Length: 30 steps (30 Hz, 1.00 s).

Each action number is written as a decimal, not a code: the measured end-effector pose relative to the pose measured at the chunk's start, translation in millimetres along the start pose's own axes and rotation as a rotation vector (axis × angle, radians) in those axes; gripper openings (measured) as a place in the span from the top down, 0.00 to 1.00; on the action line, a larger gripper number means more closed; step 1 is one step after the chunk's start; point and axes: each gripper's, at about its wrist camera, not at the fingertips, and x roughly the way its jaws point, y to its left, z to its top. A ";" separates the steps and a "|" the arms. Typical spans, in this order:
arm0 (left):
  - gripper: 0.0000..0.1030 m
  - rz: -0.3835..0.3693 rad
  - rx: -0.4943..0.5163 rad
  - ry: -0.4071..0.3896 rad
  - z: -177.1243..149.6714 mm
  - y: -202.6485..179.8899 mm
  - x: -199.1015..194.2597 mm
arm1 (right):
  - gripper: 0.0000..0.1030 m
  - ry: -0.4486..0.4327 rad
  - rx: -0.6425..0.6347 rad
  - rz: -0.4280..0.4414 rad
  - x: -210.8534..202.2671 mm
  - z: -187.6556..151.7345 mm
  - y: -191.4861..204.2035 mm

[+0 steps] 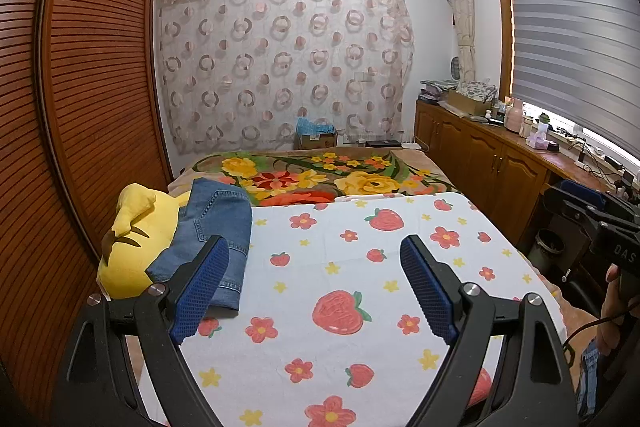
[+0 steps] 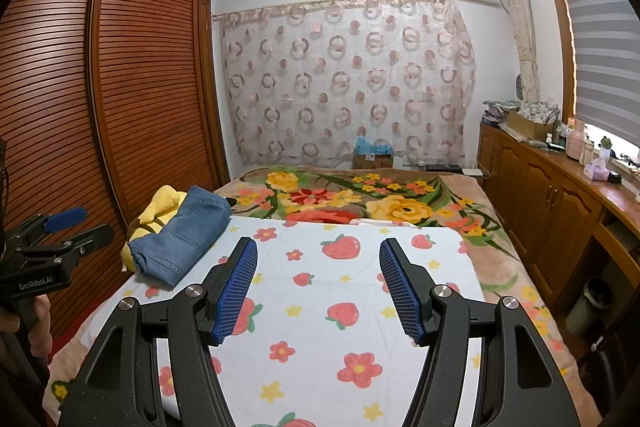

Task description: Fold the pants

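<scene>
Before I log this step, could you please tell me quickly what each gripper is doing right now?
Left gripper: open, holding nothing, above the strawberry sheet.
Right gripper: open, holding nothing.

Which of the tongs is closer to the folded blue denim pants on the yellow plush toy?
Left. The left tongs hang open right beside the folded blue denim pants, one pad overlapping them in view. The right tongs are open farther right, over the strawberry-print sheet.

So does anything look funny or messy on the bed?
A bit: the folded jeans aren't flat on the strawberry sheet; they lean on a yellow plush toy at the bed's left edge. Nothing looks spilled or broken.
</scene>
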 end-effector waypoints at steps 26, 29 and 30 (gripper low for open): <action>0.15 0.000 0.000 -0.002 -1.4 -0.3 -0.6 | 0.36 0.000 -0.001 -0.003 0.6 0.1 -0.9; 0.15 0.000 0.001 -0.001 -2.1 1.3 -0.3 | 0.36 0.000 -0.001 -0.004 0.9 0.5 -0.9; 0.15 0.001 0.001 -0.001 -2.2 1.4 -0.3 | 0.36 0.000 0.000 -0.006 0.9 0.2 -0.6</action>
